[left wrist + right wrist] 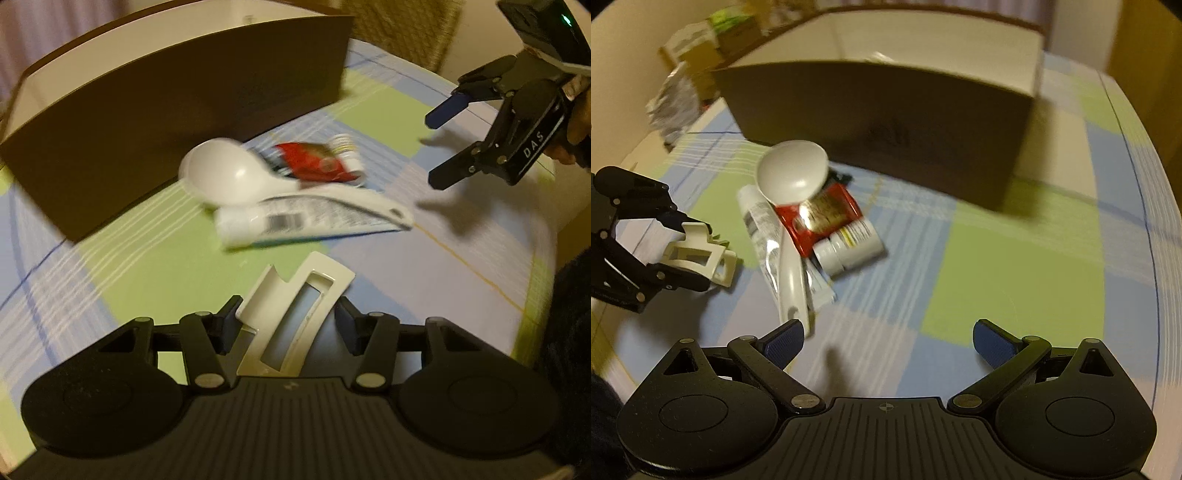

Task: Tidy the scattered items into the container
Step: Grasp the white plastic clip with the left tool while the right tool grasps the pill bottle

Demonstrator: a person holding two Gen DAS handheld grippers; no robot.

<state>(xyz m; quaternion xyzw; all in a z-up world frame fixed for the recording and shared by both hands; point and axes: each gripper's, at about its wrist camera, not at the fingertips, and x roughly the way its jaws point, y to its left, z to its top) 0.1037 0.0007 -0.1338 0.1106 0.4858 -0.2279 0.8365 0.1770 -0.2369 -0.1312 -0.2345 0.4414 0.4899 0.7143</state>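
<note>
My left gripper [291, 321] is shut on a cream plastic hair clip [295, 314], held above the checked cloth; the right wrist view shows the same clip [698, 254] in the left gripper [690, 254]. Ahead lies a pile: a white ladle [229, 177] [792, 177], a white tube [295, 218] [764, 229], a red packet [314, 160] [820, 214] and a small white pill bottle [849, 243]. The brown cardboard box [177, 110] [886, 129] stands behind them. My right gripper [888, 339] is open and holds nothing, close to the ladle's handle end; it shows again as the right gripper [439, 147].
The table carries a green, blue and white checked cloth [997, 288]. Crumpled packaging and boxes [683, 92] sit beyond the table's far left edge. A person's hand [576, 129] holds the right gripper. A woven chair back [402, 29] stands behind the table.
</note>
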